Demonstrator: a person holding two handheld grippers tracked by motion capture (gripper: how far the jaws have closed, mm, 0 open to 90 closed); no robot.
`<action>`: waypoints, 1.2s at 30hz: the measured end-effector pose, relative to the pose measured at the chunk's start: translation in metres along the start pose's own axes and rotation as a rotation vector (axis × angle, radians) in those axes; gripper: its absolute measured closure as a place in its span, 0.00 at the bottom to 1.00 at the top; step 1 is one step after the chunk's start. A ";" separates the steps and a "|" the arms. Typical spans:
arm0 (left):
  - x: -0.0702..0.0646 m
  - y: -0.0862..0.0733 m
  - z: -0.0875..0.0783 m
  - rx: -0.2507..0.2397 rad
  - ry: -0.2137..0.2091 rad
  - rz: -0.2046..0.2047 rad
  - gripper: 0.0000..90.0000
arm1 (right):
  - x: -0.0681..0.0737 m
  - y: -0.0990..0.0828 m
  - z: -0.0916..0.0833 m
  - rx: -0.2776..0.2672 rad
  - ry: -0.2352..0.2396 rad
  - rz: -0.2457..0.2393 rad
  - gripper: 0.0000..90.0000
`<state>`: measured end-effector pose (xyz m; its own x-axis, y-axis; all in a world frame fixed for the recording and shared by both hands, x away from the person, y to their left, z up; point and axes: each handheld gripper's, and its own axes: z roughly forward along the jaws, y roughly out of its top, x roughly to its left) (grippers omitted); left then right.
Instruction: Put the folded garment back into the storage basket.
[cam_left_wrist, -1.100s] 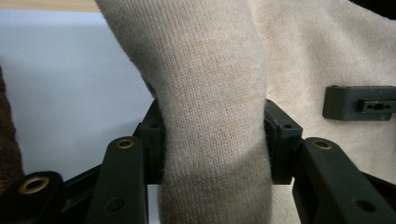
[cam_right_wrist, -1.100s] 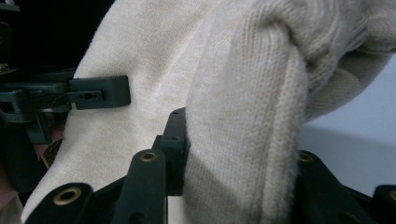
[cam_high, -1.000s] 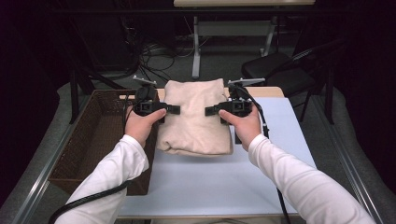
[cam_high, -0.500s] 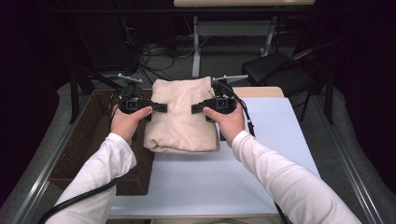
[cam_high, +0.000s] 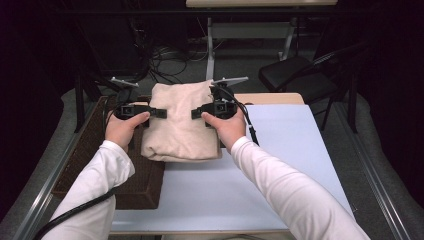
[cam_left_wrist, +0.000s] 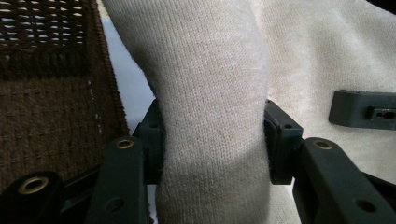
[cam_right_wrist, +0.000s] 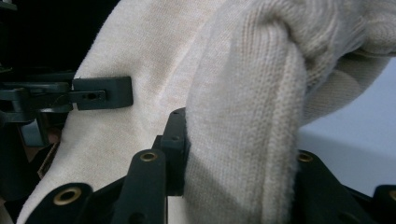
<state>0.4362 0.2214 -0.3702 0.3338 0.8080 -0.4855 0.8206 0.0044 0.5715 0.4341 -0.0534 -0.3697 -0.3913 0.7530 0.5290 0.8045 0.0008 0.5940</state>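
The table (cam_high: 280, 165) has a pale blue-white top, bare across its right and near parts, with a strip of light wood showing at its far edge. A dark brown woven basket (cam_high: 135, 185) sits on its left side, its near corner on the pale top. A folded cream knitted cloth (cam_high: 177, 125) spans the basket's right rim and the table, though whether its underside actually rests on either is hard to tell.
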 end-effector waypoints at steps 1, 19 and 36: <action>0.004 0.001 -0.003 0.003 0.006 -0.004 0.58 | 0.003 0.001 0.004 -0.004 0.002 -0.003 0.71; 0.031 0.014 -0.028 0.014 0.020 -0.019 0.58 | 0.034 0.008 0.028 -0.023 0.010 0.002 0.71; 0.050 0.017 -0.037 0.028 0.024 -0.040 0.58 | 0.050 0.008 0.046 -0.024 0.012 0.005 0.71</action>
<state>0.4498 0.2834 -0.3599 0.2899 0.8213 -0.4913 0.8458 0.0204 0.5332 0.4419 0.0147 -0.3665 -0.3930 0.7452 0.5388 0.7953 -0.0187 0.6060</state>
